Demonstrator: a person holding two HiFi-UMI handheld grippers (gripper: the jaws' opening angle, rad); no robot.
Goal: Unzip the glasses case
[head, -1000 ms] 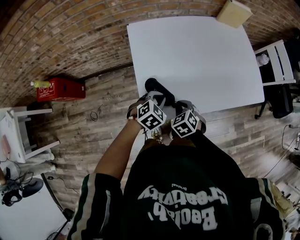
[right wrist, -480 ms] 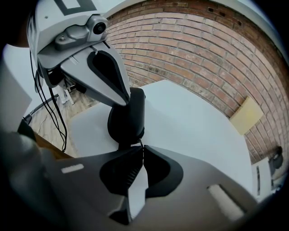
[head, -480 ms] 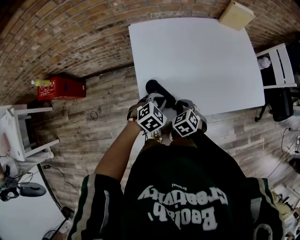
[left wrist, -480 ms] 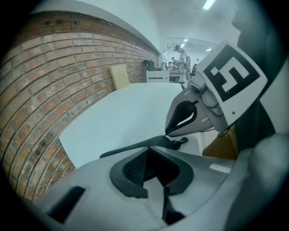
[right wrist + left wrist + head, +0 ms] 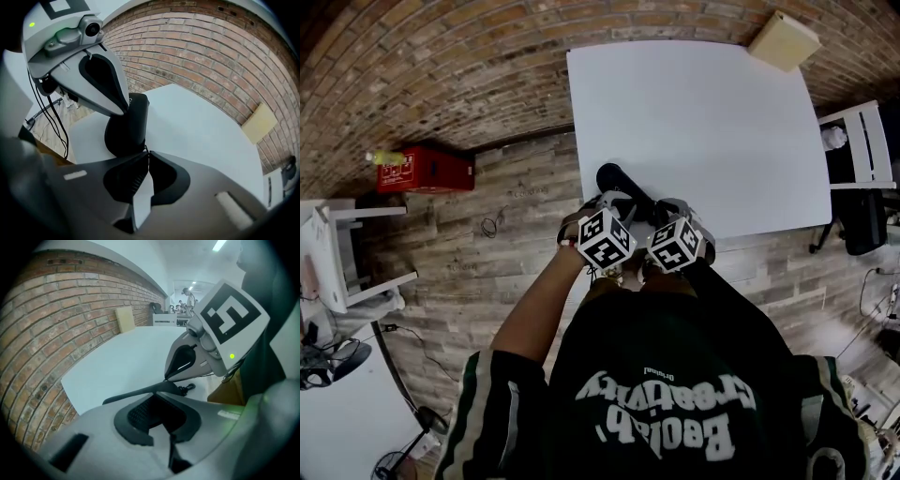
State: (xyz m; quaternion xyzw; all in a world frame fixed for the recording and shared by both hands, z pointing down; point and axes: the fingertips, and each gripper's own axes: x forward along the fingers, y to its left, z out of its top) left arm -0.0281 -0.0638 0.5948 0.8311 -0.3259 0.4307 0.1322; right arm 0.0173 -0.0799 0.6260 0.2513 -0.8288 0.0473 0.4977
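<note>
At the tabletop's [image 5: 703, 112] near left corner, my left gripper [image 5: 161, 390] clamps the black glasses case [image 5: 126, 126]. My right gripper [image 5: 145, 152] is pinched tight on what looks like the zip pull [image 5: 144, 150]. The case looks closed, so I judge the whole zip is left to run.

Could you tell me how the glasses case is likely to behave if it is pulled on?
Probably stiff: the glasses case holds a rounded shape while the left claw clamps it. On the slick-looking white table it would likely slide if released. Near the table edge, it might drop.
</note>
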